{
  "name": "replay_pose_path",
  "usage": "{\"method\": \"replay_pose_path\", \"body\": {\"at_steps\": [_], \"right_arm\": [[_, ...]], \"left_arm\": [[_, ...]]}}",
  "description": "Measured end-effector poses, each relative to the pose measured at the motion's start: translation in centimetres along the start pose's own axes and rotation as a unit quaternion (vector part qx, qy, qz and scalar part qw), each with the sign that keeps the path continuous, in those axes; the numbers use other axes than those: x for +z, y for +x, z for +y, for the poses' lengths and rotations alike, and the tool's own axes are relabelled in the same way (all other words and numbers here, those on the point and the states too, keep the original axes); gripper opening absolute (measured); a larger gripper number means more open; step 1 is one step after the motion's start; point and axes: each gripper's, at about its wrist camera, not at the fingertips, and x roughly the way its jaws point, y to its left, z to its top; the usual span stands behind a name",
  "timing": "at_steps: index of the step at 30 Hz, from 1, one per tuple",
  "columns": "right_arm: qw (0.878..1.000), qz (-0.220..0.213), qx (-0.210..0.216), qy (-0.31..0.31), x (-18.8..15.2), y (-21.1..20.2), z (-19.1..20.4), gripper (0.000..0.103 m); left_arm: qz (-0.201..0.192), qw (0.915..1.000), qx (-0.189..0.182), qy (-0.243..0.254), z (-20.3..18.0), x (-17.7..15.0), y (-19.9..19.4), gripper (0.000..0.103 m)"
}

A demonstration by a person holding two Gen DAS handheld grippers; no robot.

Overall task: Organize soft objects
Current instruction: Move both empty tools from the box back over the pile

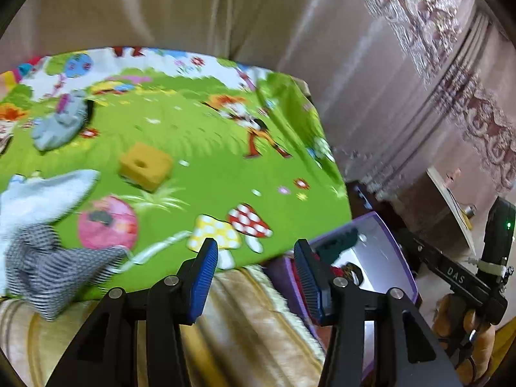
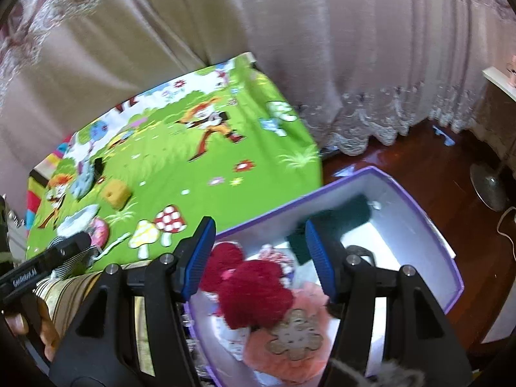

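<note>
both grippers, left gripper and right gripper, spread and empty. yellow sponge beyond left fingertips: light, squashy; pinch its flat sides.

Beige curtains with lace hem, dark red wood floor, fan base

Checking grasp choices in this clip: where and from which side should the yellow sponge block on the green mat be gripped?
Grip the yellow sponge block across two opposite flat side faces, coming from above. It lies flat on the green mat, hole facing up, with clear space around it, so the open left gripper could probably straddle it.
</note>
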Motion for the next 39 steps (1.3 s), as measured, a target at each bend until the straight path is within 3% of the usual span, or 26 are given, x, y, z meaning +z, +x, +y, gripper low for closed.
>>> {"method": "replay_pose_path", "body": {"at_steps": [14,23,31,39], "right_arm": [[0.996,0.026,0.044,-0.073,-0.1,1.9,8.3,0.062],[0.991,0.041,0.068,-0.109,-0.4,2.7,13.3,0.062],[0.985,0.061,0.088,-0.136,-1.0,3.9,16.8,0.064],[0.971,0.084,0.13,-0.18,-2.5,4.8,21.7,0.069]], "left_arm": [[-0.068,0.9934,0.063,-0.068,9.0,0.1,-5.7,0.053],[-0.088,0.9835,0.101,-0.122,15.6,-0.3,-8.6,0.055],[-0.066,0.975,0.128,-0.169,21.2,-1.1,-9.7,0.056],[-0.019,0.9723,0.123,-0.198,24.2,-1.0,-8.2,0.06]]}}
